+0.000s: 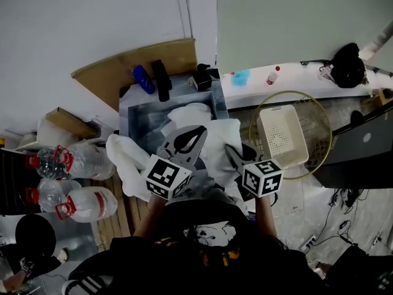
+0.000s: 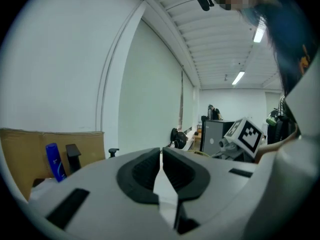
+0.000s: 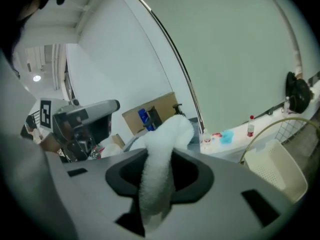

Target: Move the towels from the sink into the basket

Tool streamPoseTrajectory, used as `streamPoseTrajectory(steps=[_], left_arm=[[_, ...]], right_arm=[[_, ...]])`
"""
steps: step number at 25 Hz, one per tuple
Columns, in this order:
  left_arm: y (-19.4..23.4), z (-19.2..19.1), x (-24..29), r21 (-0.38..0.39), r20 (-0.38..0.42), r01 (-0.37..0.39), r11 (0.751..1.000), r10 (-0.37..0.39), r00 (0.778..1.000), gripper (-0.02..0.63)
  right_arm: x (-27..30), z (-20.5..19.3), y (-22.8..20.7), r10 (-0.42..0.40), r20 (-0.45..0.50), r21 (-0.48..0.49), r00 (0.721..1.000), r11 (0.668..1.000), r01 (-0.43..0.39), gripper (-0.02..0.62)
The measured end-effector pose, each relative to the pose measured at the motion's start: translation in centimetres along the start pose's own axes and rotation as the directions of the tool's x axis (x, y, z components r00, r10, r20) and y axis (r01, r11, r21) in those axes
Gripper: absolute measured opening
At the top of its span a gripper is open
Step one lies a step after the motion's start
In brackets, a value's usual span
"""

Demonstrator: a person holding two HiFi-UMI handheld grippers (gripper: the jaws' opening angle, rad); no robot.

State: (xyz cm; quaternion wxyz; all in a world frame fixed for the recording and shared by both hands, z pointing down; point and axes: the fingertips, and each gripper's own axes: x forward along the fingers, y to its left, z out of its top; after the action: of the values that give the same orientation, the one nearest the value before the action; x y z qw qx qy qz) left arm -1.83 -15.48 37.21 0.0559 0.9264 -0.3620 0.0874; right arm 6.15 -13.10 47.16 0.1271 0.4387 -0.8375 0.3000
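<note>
Right gripper (image 3: 161,170) clamped on a fluffy white towel (image 3: 167,134) above the steel sink (image 1: 140,112), left gripper (image 2: 161,173) pinching a thin fold of another towel (image 2: 164,193) (jaws nearly together), white perforated basket (image 1: 281,137) just right of the sink.

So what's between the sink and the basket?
Head view: a white towel, gripped by the right gripper, spilling over the sink's edge, then the wire hoop around the basket.

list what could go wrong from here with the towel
The left gripper pinches only a thin sliver of white cloth, which may slip out. The towel in the right gripper trails back toward the sink and could snag its rim or hang outside the basket.
</note>
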Motion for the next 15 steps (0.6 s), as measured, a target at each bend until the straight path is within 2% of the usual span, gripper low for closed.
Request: streamPoseTrajectory(steps=[7,11,15], left_arm=[[-2.6,1.0,2.7,0.015,0.012,0.093,0.996,-0.094,0.996,0.020],[-5.1,2.2,4.8,0.004,0.037,0.179,0.984,-0.179,0.983,0.020],[-8.0,3.0,7.1,0.020,0.050,0.261,0.965,-0.261,0.964,0.020]], right_arm=[[-5.7,4.2,-2.9,-0.092,0.172,0.059,0.981,0.995,0.083,0.109],[-9.4,5.9,-5.7,-0.157,0.257,0.103,0.954,0.986,0.135,0.107],[-13.3,6.2,-10.3,-0.273,0.294,0.147,0.916,0.960,0.239,0.107]])
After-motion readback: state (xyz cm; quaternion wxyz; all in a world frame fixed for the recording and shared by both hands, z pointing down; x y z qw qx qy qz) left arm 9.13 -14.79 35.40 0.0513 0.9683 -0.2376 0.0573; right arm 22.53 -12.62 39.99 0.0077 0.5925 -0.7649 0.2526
